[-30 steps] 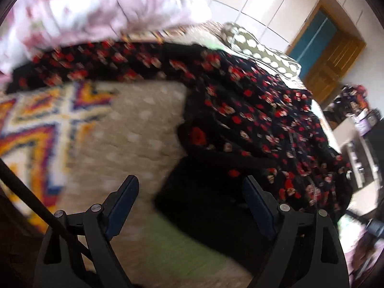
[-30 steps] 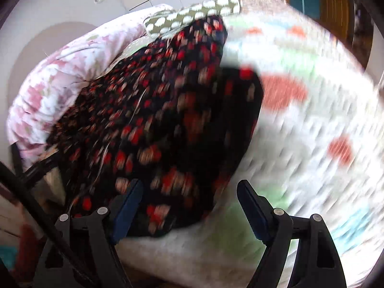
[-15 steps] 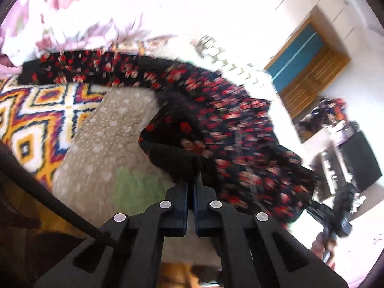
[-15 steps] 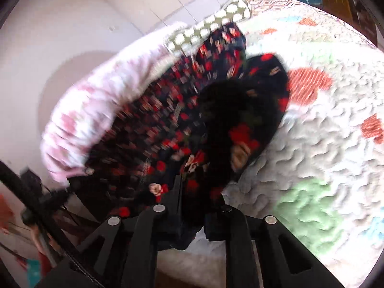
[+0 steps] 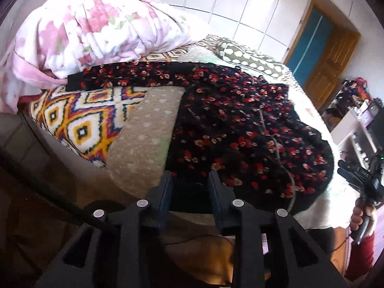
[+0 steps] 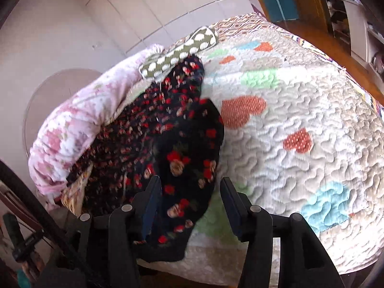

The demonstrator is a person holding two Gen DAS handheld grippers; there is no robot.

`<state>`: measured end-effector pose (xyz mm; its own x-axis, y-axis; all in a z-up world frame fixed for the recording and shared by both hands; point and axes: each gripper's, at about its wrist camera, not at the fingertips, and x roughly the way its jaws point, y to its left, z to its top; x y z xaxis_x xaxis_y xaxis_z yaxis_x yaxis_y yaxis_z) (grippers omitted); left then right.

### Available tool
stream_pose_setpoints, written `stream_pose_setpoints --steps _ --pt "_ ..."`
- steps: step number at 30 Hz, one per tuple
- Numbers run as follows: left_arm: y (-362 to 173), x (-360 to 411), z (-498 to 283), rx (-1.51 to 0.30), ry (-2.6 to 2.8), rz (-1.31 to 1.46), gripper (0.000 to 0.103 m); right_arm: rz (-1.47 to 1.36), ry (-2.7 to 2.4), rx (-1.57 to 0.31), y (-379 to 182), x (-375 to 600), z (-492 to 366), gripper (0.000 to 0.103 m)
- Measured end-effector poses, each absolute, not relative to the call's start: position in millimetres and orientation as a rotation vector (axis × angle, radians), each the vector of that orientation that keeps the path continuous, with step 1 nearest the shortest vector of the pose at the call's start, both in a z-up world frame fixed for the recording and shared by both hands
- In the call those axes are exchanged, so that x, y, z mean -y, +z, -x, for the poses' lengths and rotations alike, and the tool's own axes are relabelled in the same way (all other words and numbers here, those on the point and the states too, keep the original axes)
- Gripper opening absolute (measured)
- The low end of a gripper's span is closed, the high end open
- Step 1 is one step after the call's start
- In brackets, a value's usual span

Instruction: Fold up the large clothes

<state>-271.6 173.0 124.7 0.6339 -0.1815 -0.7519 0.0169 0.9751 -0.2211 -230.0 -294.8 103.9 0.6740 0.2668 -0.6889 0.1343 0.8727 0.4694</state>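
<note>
The left gripper and right gripper, jaws parted, straddle the floral dress edge on the quilt, pink duvet and spotted pillow crowding behind

Soft matt floral cloth dress on puckered quilt (seemingly cotton)

Home bedroom, quilted bed, floral duvet, wooden door
</note>
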Motion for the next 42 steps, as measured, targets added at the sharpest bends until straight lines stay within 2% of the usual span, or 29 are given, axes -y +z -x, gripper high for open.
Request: stream_pose_setpoints --steps 1,5,10,12,18,22,23,24,25,28,31,36,38,39,40,42 --pt "124 -172 269 -0.878 -0.118 0.203 0.031 -0.501 0.076 -0.842 103 293 229 0.057" --pt "120 -163 257 -0.872 -0.147 0.247 0.048 -0.441 0.007 -0.796 103 292 210 0.058" --pt "118 -142 247 -0.879 -0.179 0.227 0.052 -0.532 -0.082 -0.789 74 321 189 0.058" --pt "115 -136 245 -0.880 -0.194 0.208 0.059 -0.589 -0.056 -0.800 57 330 196 0.058" --pt "104 -116 227 -0.931 -0.244 0.183 0.060 -0.553 0.119 -0.860 31 312 204 0.059" --pt "105 -96 218 -0.951 -0.265 0.184 0.060 -0.481 0.156 -0.833 25 285 193 0.059" --pt "106 -89 217 -0.955 -0.271 0.179 0.060 -0.495 0.180 -0.827 24 282 190 0.056" --pt "107 -84 217 -0.956 -0.277 0.172 0.060 -0.522 0.225 -0.832 24 280 189 0.030" --pt "109 -79 216 -0.955 -0.281 0.164 0.060 -0.589 0.305 -0.855 22 279 186 0.017" --pt "112 -67 213 -0.952 -0.283 0.136 0.060 -0.707 0.360 -0.850 25 287 191 0.014" --pt "115 -56 209 -0.948 -0.299 0.116 0.060 -0.794 0.386 -0.766 53 307 224 0.013" --pt "111 -47 200 -0.957 -0.312 0.098 0.060 -0.649 0.408 -0.632 133 311 305 0.013" --pt "106 -46 197 -0.970 -0.313 0.109 0.060 -0.644 0.491 -0.618 142 314 325 0.014" --pt "104 -46 195 -0.979 -0.314 0.118 0.060 -0.652 0.506 -0.613 142 318 331 0.019" --pt "102 -46 193 -0.988 -0.312 0.127 0.060 -0.645 0.464 -0.607 141 324 335 0.042" --pt "98 -46 191 -1.000 -0.306 0.134 0.060 -0.608 0.281 -0.607 131 337 334 0.069"
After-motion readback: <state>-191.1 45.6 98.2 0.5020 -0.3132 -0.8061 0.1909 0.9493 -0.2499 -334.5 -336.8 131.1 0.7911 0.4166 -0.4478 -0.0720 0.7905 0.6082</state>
